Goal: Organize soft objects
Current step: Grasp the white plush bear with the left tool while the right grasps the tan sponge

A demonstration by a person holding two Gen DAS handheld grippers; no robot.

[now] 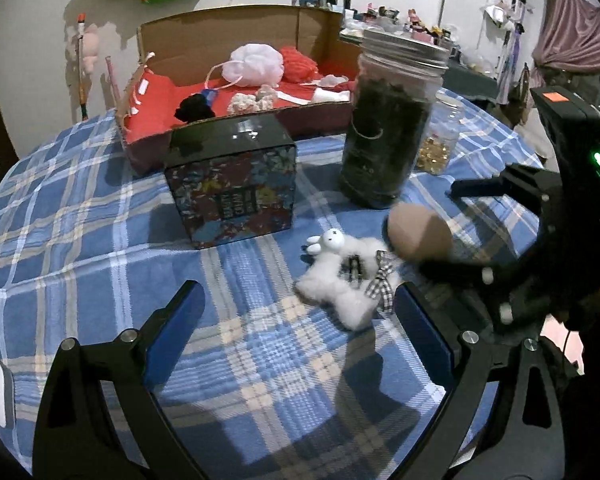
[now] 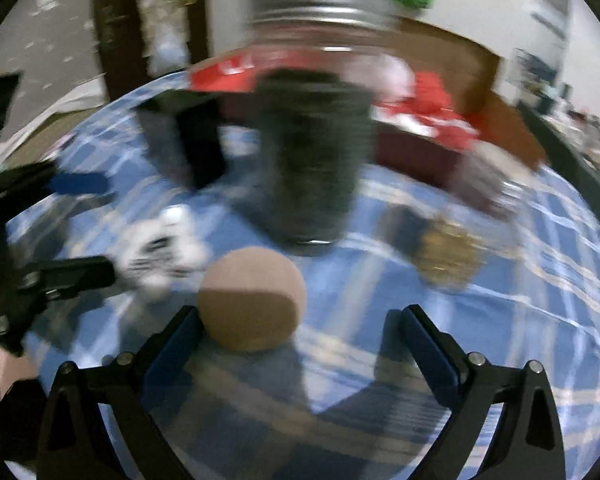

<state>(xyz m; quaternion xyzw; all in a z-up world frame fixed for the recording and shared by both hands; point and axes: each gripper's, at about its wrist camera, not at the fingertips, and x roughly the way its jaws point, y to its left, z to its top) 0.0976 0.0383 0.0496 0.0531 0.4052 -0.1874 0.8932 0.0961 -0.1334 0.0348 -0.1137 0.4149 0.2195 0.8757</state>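
**Right tongs at the beige sponge; plush rabbit waits on the cloth**

Left wrist view: the left gripper hangs above the blue plaid tablecloth with its jaws spread wide and nothing between them. A white plush rabbit lies flat on the cloth ahead of it and to the right, near the right finger, its long axis running from upper left down to lower right. Just beyond the rabbit, a beige egg-shaped sponge sits at the tip of the right gripper. Behind stand a dark tin box, a lidded glass jar and a cardboard box lined in red, already holding soft items.

Right wrist view, heavily blurred: the right gripper's jaws are spread. The sponge touches the inner face of the left-hand finger, well clear of the other, so it is not pinched. The rabbit lies off to the left.

Judgement: the right gripper is nearer the sponge; it lies off-centre, so closing needs a shift leftward first.
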